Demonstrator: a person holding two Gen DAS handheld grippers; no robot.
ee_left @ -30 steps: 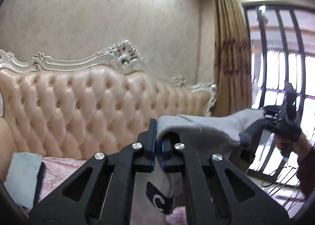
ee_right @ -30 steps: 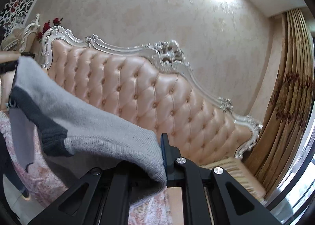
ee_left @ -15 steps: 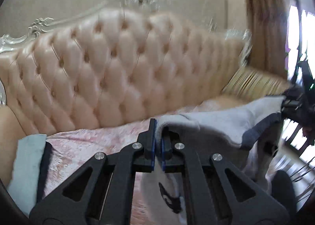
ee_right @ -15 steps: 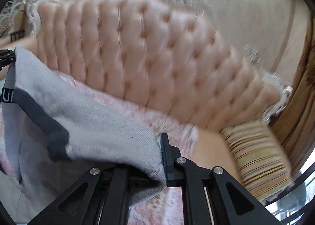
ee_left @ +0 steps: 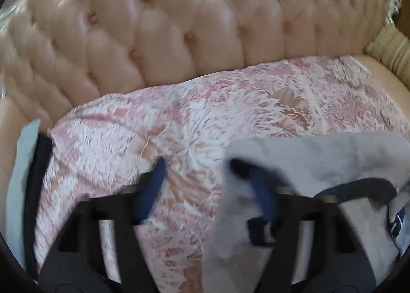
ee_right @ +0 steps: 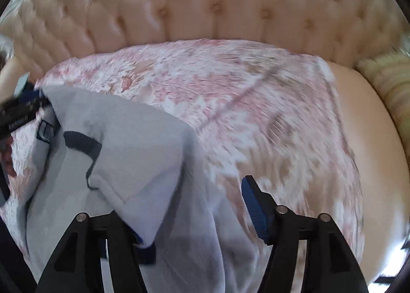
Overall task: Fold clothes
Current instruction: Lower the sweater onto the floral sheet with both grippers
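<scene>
- Sofa (ee_left: pixel 179 23), tufted and peach, with pink floral cover (ee_left: pixel 230 103) across the seat.
- Grey sweater (ee_right: pixel 123 144) draped on the cover, hanging over both grippers' inner fingers.
- Left gripper (ee_left: pixel 207 185) and right gripper (ee_right: pixel 189 205): jaws just sprung apart, pads off the cloth.

Ahead of you stands a tufted, buttoned peach headboard (ee_left: pixel 164 31), blurred in both views. Below it you see a pink and white floral bedspread (ee_left: pixel 230 98) covering the bed. At your far right a striped cream bolster (ee_right: pixel 387 80) lies at the headboard's end, beside a bare peach patch of mattress (ee_right: pixel 369 139).
</scene>
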